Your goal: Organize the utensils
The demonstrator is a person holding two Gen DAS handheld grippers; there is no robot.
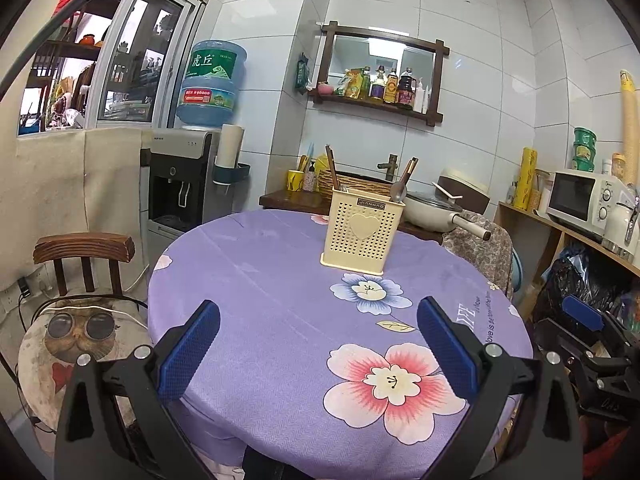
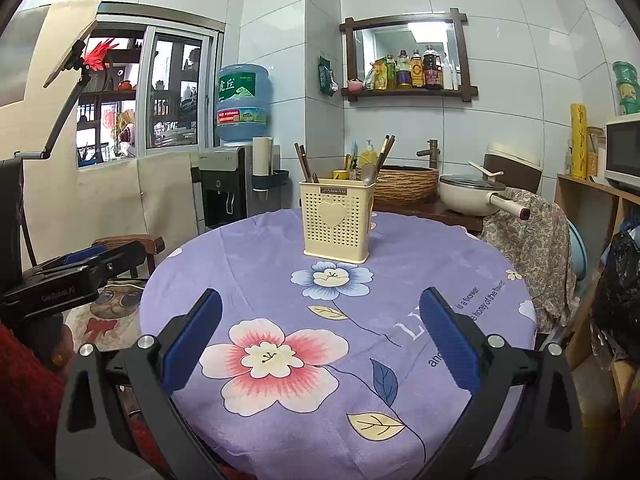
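A cream perforated utensil holder (image 1: 358, 230) (image 2: 337, 220) with a heart on its front stands upright on the far half of the round table (image 1: 256, 280) (image 2: 248, 264). Chopsticks (image 1: 330, 168) (image 2: 301, 162) and a metal spoon (image 1: 399, 190) (image 2: 368, 174) stick out of its top. My left gripper (image 1: 318, 320) hovers open over the near table edge, nothing between its blue pads. My right gripper (image 2: 320, 312) is likewise open and empty, well short of the holder. Each gripper shows at the side of the other's view, the right gripper (image 1: 588, 332) and the left gripper (image 2: 72, 276).
A purple floral cloth covers the table. A wooden chair with a cat cushion (image 1: 76, 336) stands at its left, a cloth-draped chair (image 2: 532, 240) at its right. Behind are a water dispenser (image 1: 180, 184), a counter with a pan (image 2: 476, 196), and a shelf with a microwave (image 1: 580, 200).
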